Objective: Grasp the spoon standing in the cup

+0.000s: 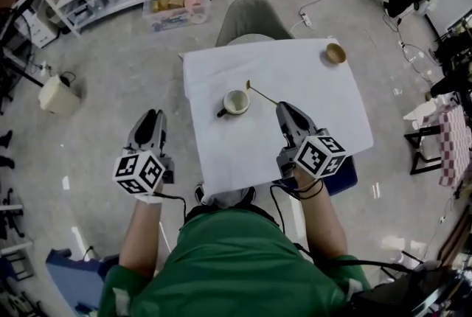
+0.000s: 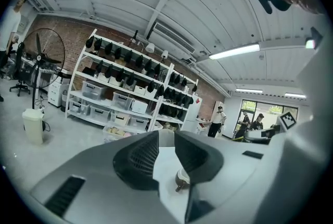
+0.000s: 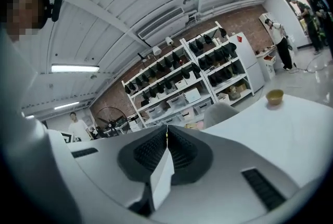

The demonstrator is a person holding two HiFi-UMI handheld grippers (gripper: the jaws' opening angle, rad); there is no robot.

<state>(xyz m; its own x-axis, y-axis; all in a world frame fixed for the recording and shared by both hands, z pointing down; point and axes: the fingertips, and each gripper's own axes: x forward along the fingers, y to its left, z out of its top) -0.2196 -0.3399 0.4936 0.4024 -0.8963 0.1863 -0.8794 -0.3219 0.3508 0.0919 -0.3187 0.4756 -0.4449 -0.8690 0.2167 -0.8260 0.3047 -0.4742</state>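
The right claw (image 1: 281, 108) had clamped the spoon (image 1: 262, 94) just ahead of it while the left claw (image 1: 151, 116) gaped empty, so the grasp seemed made and next needed a steady lift clear of the cup (image 1: 236, 102).

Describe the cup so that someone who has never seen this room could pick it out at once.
Find the white square table in the middle of the floor. Near its centre sits the cup. Unlike the brown bowl at the table's far right corner, it is cream, with a dark handle on its near left side.
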